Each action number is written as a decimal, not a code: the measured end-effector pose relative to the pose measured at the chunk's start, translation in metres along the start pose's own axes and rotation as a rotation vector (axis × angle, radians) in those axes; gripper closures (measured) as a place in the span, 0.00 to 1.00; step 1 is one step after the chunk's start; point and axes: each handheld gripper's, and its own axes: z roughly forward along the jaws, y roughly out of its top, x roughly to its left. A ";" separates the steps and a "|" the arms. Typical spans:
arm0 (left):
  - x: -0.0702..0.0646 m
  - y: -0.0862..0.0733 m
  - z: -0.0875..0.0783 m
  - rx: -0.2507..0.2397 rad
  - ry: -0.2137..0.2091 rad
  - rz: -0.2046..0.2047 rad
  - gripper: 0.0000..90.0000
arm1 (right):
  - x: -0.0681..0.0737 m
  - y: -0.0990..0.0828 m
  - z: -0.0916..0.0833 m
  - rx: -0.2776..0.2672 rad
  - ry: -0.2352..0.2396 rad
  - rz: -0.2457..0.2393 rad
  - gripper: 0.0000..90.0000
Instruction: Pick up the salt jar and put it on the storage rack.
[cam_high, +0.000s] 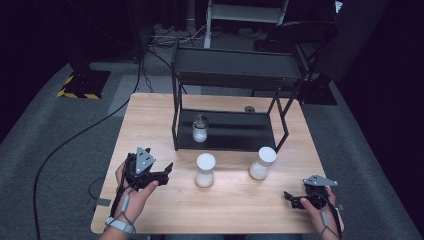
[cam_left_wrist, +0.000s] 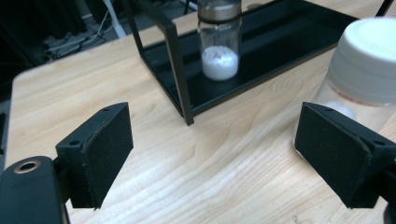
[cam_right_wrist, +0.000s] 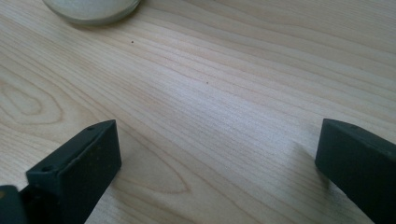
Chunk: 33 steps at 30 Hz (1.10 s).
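Observation:
Two white-lidded jars of white powder stand on the wooden table (cam_high: 235, 200): one at the middle (cam_high: 205, 170), one to its right (cam_high: 262, 163). A smaller glass jar with a metal lid (cam_high: 200, 128) stands on the lower shelf of a black metal rack (cam_high: 227, 131). My left gripper (cam_high: 167, 171) is open at the table's left, jaws pointing right toward the middle jar (cam_left_wrist: 369, 70), with nothing between them. The small jar (cam_left_wrist: 219, 39) shows ahead on the rack shelf (cam_left_wrist: 261, 56). My right gripper (cam_high: 291, 199) is open near the front right corner, over bare wood (cam_right_wrist: 210, 93).
The rack has an upper shelf (cam_high: 235, 65) over the lower one, and its front left post (cam_left_wrist: 180, 79) stands close ahead of the left gripper. A small dark round object (cam_high: 249, 109) lies behind the rack. Cables run over the grey floor at left.

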 end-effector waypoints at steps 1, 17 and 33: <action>0.000 -0.002 0.001 0.005 -0.001 -0.005 0.13 | 0.000 0.000 0.000 0.000 0.000 0.000 0.00; 0.000 -0.026 0.012 0.063 0.006 -0.046 0.12 | 0.000 0.000 0.000 0.000 0.001 0.000 0.00; -0.004 -0.048 0.018 0.108 0.024 -0.055 0.12 | 0.000 0.000 0.000 0.000 0.000 0.000 0.00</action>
